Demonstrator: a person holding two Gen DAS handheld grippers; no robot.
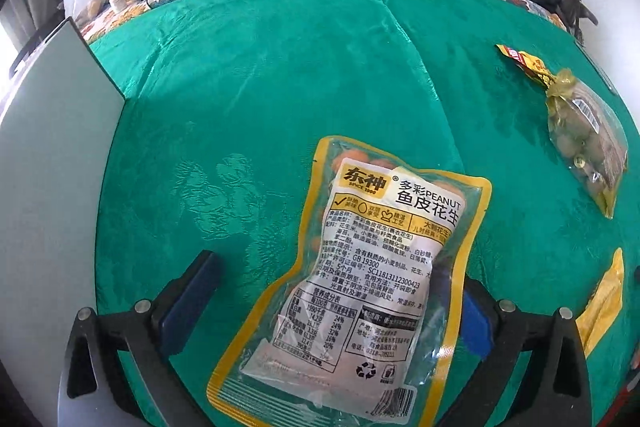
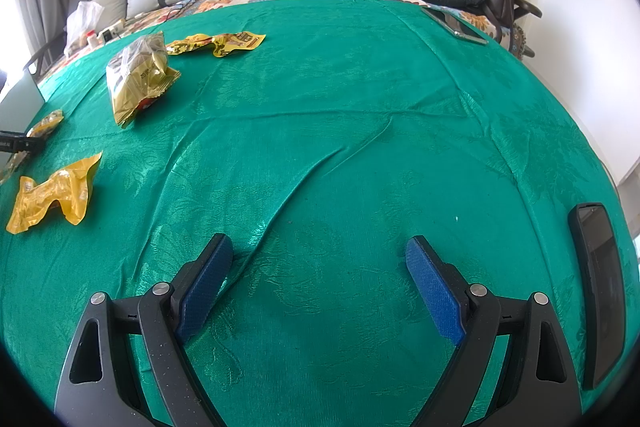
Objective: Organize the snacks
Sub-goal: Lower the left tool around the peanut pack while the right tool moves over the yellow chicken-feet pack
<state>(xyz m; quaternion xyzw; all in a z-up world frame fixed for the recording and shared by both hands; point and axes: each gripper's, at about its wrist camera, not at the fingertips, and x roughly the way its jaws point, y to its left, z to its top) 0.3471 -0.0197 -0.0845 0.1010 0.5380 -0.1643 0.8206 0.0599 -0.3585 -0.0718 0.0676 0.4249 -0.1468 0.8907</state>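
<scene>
Yellow-edged clear peanut bag (image 1: 352, 283) lies label-up between the wide-open left hand-held gripper (image 1: 336, 291).

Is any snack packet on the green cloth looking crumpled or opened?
Yes. The yellow packet near the left edge looks crumpled and flat, and the wrapper farther back also looks twisted. Whether they are empty cannot be told.

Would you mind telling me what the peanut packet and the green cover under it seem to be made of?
Peanut packet: glossy plastic film, partly clear, as contents show through and light glints on it. Green cover: woven fabric, probably satin-like brocade, given its sheen, creases and tone-on-tone floral pattern.
</scene>
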